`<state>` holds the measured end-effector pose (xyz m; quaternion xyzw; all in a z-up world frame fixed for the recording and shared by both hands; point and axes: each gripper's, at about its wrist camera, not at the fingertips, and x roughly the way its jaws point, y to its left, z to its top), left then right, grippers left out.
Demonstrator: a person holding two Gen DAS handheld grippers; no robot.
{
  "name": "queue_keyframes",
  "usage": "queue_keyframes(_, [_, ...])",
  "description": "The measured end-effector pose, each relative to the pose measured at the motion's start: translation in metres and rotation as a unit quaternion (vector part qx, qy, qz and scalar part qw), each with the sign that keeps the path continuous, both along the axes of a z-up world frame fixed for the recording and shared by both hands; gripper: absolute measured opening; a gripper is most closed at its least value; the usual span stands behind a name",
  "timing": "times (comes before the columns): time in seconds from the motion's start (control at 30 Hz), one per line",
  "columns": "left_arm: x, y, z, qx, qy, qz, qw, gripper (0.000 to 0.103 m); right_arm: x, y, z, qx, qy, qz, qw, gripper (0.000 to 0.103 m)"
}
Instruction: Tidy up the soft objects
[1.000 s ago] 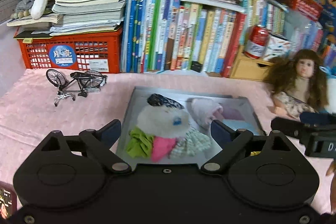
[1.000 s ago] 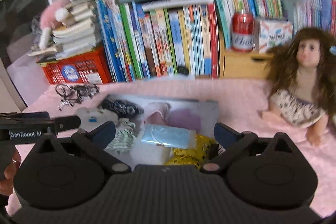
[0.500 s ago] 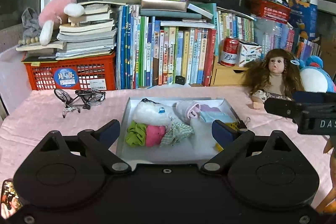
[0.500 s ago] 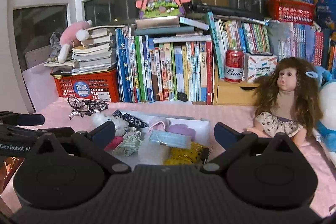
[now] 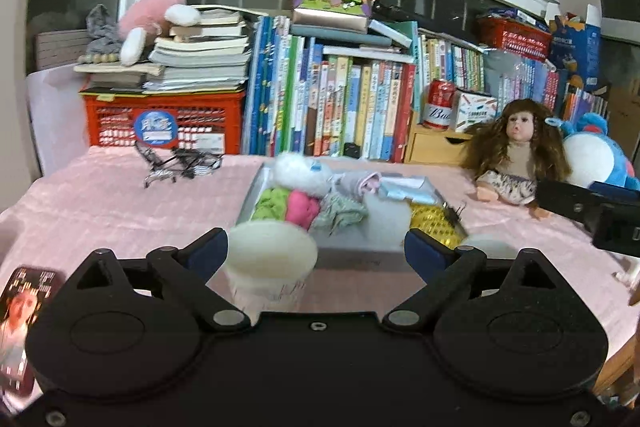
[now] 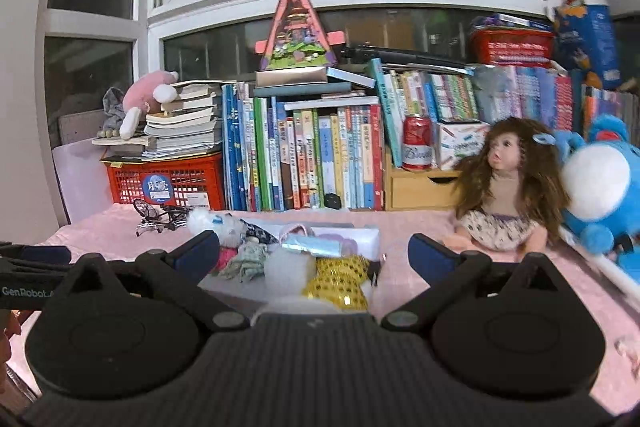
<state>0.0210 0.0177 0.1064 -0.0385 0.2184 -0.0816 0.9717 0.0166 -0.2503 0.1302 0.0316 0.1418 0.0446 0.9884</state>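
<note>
Near the tray's [image 5: 344, 259] front edge, both tongs gape empty.

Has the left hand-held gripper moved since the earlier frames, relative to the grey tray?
Yes. The left hand-held gripper has pulled back from the grey tray, which now sits farther ahead, and a white cup has come into view.

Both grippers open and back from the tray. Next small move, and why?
Probably ease the left gripper forward over the cup toward the pink cloth in the tray. Its jaws are open and empty, and that cloth lies nearest, on top and unobstructed.
</note>
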Motion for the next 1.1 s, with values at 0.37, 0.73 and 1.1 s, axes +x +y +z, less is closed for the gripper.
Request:
queue_keyframes(0.37, [-0.034,0.004,-0.063,0.03,0.032,0.047,0.9979,0.095,-0.043,0.009,-0.06,-0.018,0.016,-0.024,0.999,0.103])
queue_keyframes(0.73, [-0.023,0.001,-0.105,0.041,0.069,0.067,0.9945,0.095,-0.026,0.03,-0.11,-0.051,0.071,-0.031,0.996,0.103])
queue_keyframes(1.1, [-0.011,-0.003,-0.12,0.049,0.091,0.073,0.992,0.102,-0.013,0.038,-0.132,-0.066,0.103,-0.032,0.992,0.103])
